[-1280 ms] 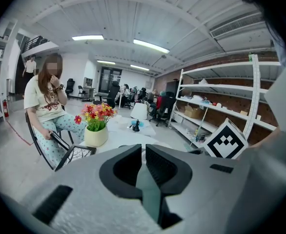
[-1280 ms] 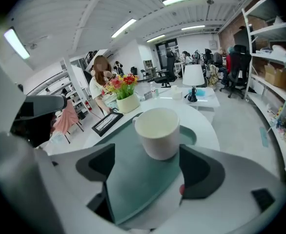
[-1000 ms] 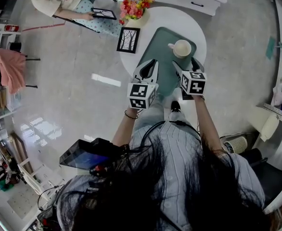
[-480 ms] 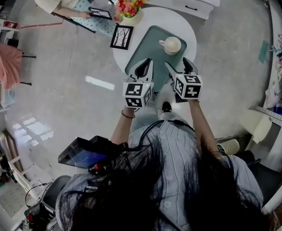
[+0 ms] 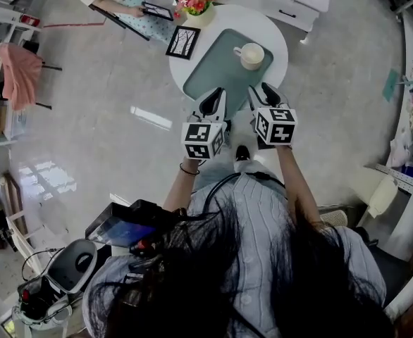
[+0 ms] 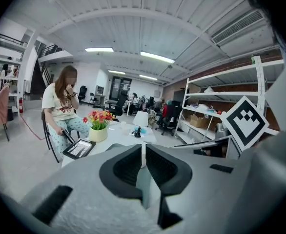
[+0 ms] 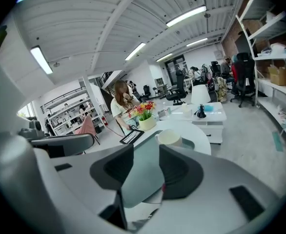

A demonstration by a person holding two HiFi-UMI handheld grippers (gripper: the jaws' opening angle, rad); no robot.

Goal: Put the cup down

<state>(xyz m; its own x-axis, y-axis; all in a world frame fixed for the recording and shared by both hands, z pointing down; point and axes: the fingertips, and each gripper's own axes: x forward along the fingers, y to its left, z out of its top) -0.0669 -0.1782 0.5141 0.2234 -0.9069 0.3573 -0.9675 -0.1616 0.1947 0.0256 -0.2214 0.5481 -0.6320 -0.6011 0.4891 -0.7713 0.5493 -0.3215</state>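
Cream-coloured and upright, the cup (image 5: 252,55) stands on a teal mat (image 5: 213,72) atop a round white table (image 5: 282,41) in the head view. The left gripper (image 5: 213,105) and right gripper (image 5: 265,95) hover side by side at the table's near edge, both apart from the cup.

In the left gripper view, the tool's jaws are drawn together to a thin slit with nothing between them, and a pot of flowers (image 6: 98,125) stands beyond.

In the right gripper view, the jaws have just been closing and stand narrowly apart and empty. Between them shows the mat, with the cup (image 7: 170,138) farther off.
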